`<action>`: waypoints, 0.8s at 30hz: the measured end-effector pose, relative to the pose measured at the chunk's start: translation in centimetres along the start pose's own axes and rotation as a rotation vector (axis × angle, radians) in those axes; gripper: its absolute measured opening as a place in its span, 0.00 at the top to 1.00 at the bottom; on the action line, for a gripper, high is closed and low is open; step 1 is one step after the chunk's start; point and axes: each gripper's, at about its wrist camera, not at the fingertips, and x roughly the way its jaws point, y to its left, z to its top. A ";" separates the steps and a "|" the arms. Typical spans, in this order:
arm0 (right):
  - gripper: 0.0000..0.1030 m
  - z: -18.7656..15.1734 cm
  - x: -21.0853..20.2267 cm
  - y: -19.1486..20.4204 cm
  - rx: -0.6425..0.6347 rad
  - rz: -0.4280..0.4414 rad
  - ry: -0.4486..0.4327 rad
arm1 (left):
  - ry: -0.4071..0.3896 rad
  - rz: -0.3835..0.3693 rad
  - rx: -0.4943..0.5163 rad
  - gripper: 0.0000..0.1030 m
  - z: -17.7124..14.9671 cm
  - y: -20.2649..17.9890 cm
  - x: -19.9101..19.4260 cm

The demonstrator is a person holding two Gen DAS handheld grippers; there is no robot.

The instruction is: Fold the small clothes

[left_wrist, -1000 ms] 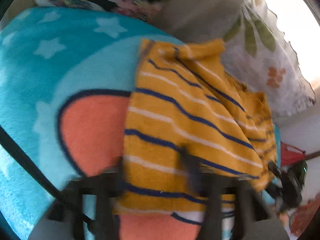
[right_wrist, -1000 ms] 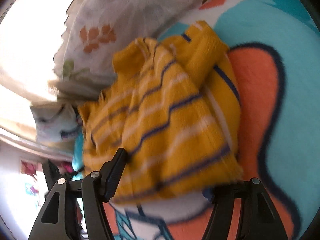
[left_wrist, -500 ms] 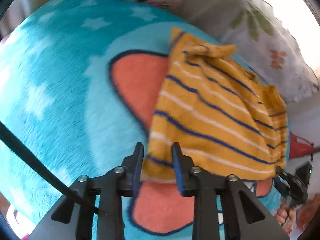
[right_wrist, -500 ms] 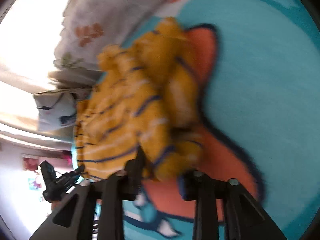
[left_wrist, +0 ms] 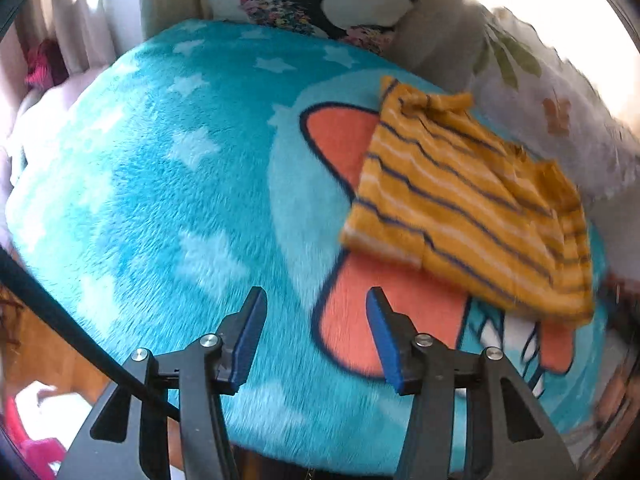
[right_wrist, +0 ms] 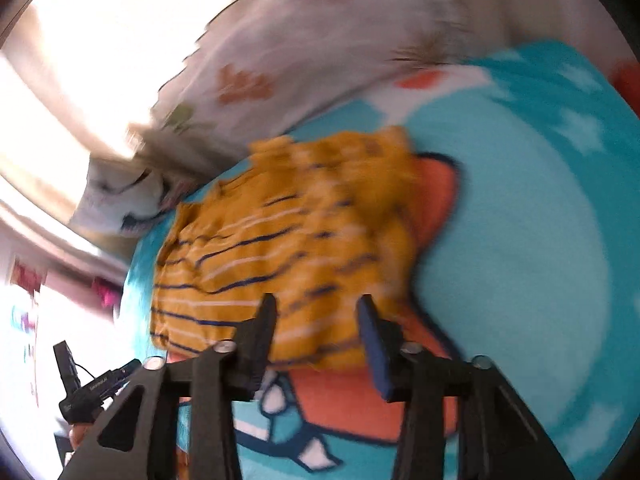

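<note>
A small yellow garment [left_wrist: 472, 204] with navy and white stripes lies folded on a turquoise fleece blanket [left_wrist: 168, 208] with white stars and orange shapes. My left gripper [left_wrist: 316, 312] is open and empty, above the blanket to the left of and in front of the garment. In the right wrist view the garment [right_wrist: 280, 248] is blurred; my right gripper [right_wrist: 316, 316] is open just in front of the garment's near edge, with nothing held between the fingers.
White floral pillows [left_wrist: 560, 92] lie behind the garment, and a printed cushion [left_wrist: 304, 4] stands at the back. The blanket's front edge [left_wrist: 280, 444] drops off below my left gripper. A small black device [right_wrist: 84, 392] sits at the lower left of the right wrist view.
Both grippers let go of the garment, opened and pulled back. The garment now lies folded on the blanket.
</note>
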 end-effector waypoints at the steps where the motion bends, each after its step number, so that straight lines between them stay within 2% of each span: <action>1: 0.67 0.7 1.3 1.3 -0.042 -0.010 0.009 | -0.006 0.014 0.024 0.49 -0.5 -0.3 -0.4; 4: 0.67 3.1 4.9 4.1 -0.140 -0.069 0.024 | -0.023 0.028 0.076 0.45 -1.6 -0.7 -1.3; 7: 0.67 5.7 8.7 5.6 -0.167 -0.132 0.062 | -0.034 0.006 0.088 0.44 -1.4 -0.5 -1.5; 12: 0.67 9.3 13.7 5.9 -0.157 -0.299 0.077 | -0.038 -0.019 0.099 0.42 0.4 1.3 -0.9; 15: 0.68 11.0 16.5 5.4 -0.129 -0.349 0.119 | -0.032 -0.012 0.097 0.41 1.6 3.0 -0.3; 18: 0.66 11.6 16.3 7.7 -0.107 -0.421 0.085 | -0.031 -0.028 0.056 0.40 2.9 5.2 0.3; 20: 0.66 10.6 14.9 11.2 -0.138 -0.328 0.036 | -0.028 -0.054 0.015 0.39 3.8 6.5 0.8; 22: 0.66 8.8 14.9 15.5 -0.213 -0.246 0.064 | -0.014 -0.085 -0.014 0.39 4.4 7.5 1.6; 24: 0.66 7.0 16.2 19.1 -0.295 -0.208 0.110 | -0.005 -0.104 -0.021 0.39 4.8 7.9 2.1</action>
